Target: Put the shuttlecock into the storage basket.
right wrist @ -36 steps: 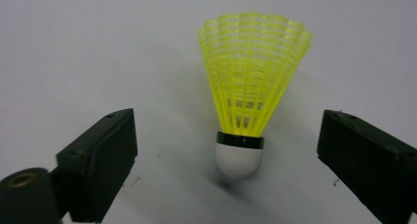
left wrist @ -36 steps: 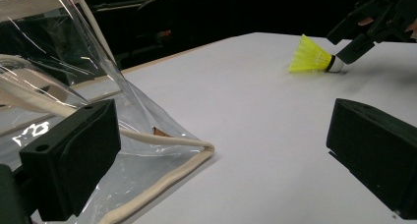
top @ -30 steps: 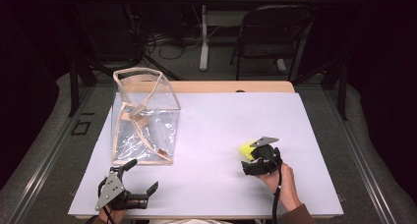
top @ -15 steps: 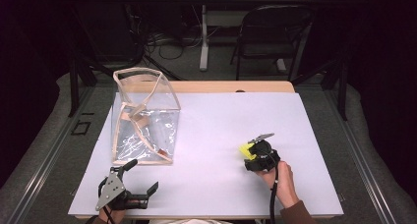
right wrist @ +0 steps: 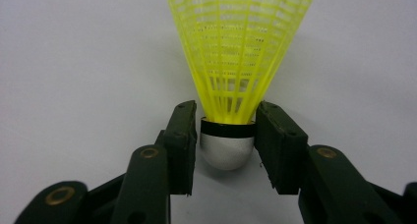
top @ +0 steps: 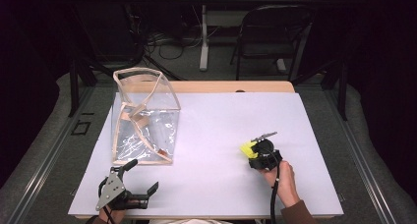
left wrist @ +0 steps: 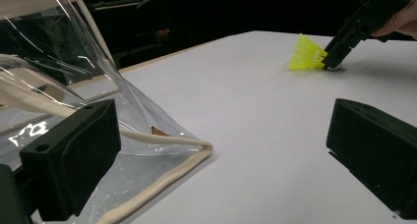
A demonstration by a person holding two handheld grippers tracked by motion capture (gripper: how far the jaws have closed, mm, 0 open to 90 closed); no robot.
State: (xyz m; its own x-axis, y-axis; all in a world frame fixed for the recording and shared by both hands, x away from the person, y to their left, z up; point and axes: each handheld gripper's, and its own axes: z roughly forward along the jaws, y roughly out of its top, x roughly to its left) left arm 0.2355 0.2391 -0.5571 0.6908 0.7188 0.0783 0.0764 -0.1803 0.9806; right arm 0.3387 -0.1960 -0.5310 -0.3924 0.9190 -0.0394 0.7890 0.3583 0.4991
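Now the right claw (right wrist: 227, 135) has its two black jaws pressed against the sides of the yellow shuttlecock (right wrist: 236, 62), at the white cork base and the black band above it; the jaws have just been closing, with the shuttlecock between them, and they grasp it. The mesh skirt fans out beyond the fingertips, away from the hand, and the cork points back toward the claw's body. In the high view the shuttlecock (top: 248, 149) lies on the white bench (top: 221, 116) toward its near right corner, with the right claw (top: 256, 155) angled down onto it. The left claw (top: 142, 177) rests near the near left corner, its jaws spread wide and released, just in front of the clear plastic bag (top: 142, 116).
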